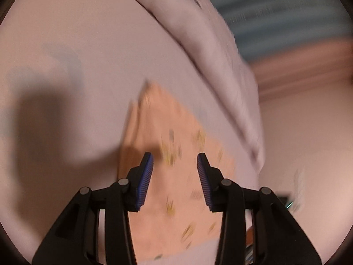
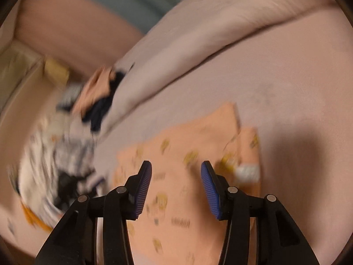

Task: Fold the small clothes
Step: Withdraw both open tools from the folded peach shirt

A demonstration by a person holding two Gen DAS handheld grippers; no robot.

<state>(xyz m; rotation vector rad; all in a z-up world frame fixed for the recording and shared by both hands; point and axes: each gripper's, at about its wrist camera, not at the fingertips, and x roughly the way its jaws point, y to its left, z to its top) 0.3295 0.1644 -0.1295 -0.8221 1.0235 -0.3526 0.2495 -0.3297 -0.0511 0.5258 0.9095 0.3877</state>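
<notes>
A small peach garment with yellow prints [image 1: 176, 176] lies flat on the pale pink bed sheet [image 1: 77, 55]. My left gripper [image 1: 174, 158] is open and empty just above it. In the right wrist view the same peach garment [image 2: 176, 176] lies spread out, with a folded part and a white label at its right end [image 2: 247, 154]. My right gripper [image 2: 176, 165] is open and empty over it. Both views are blurred by motion.
A rolled pale duvet [image 2: 198, 44] runs along the far side of the bed and also shows in the left wrist view [image 1: 220, 66]. A heap of other small clothes, white patterned, dark and peach [image 2: 66, 143], lies to the left. A pink wall [image 2: 66, 28] stands behind.
</notes>
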